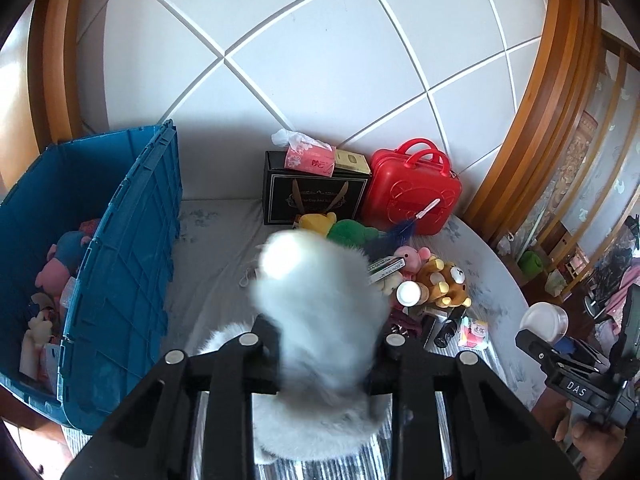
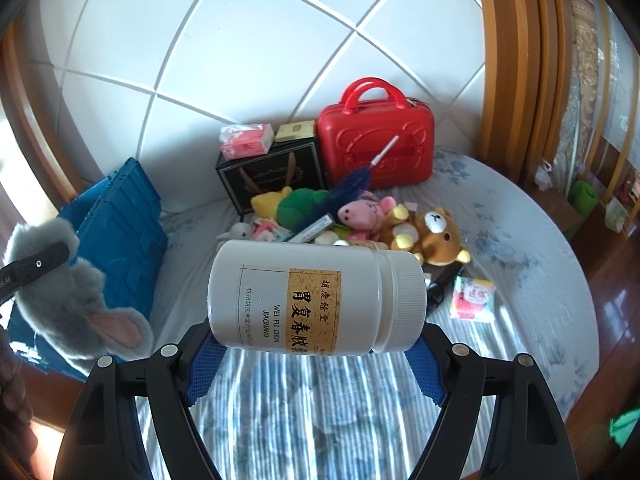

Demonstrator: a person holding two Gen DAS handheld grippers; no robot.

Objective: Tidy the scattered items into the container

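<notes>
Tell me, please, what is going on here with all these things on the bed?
A person is tidying toys and oddments off the bed into the blue crate, a gripper in each hand. The left gripper is shut on a grey plush toy, and the right gripper holds a white medicine bottle sideways. Neither is in the crate yet; some plush toys already lie inside, and a pile remains by the red case.

A home bedroom; padded headboard point(image 2: 248, 40), flowered bedsheet point(image 2: 500, 216), plush toys point(image 2: 436, 232).
</notes>
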